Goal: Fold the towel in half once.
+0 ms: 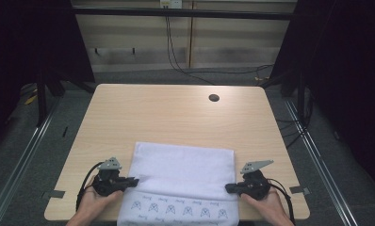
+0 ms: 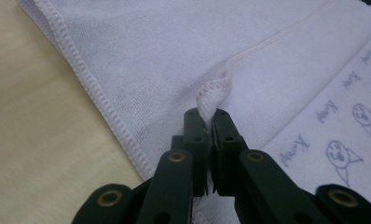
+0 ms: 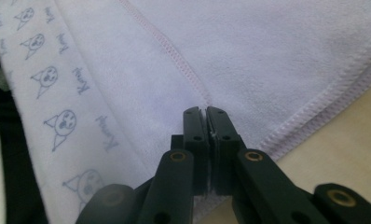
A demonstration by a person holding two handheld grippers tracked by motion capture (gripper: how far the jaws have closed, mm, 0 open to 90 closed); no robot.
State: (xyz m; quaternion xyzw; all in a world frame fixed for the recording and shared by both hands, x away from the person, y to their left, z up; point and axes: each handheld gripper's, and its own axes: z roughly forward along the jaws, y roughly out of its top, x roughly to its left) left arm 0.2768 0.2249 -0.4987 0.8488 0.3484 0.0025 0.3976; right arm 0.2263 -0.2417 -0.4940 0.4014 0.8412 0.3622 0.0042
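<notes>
Soft white terry-cloth towel (image 1: 183, 172) with stitched hems lies on matt pale wood-grain table (image 1: 176, 113).

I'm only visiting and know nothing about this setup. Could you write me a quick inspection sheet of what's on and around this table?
Surface: wooden table, round hole near its far edge.
Job's things: white towel, folded, printed band at the near edge.
Clutter: nothing seen.
Grippers: left gripper shut on the towel's stitched hem; right gripper shut on the towel's hem too.
Cables: black cables behind the table.
Surroundings: grey floor, dark curtains.

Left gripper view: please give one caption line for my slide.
Left gripper shut on a stitched hem fold of the white towel lying on the table.
</notes>
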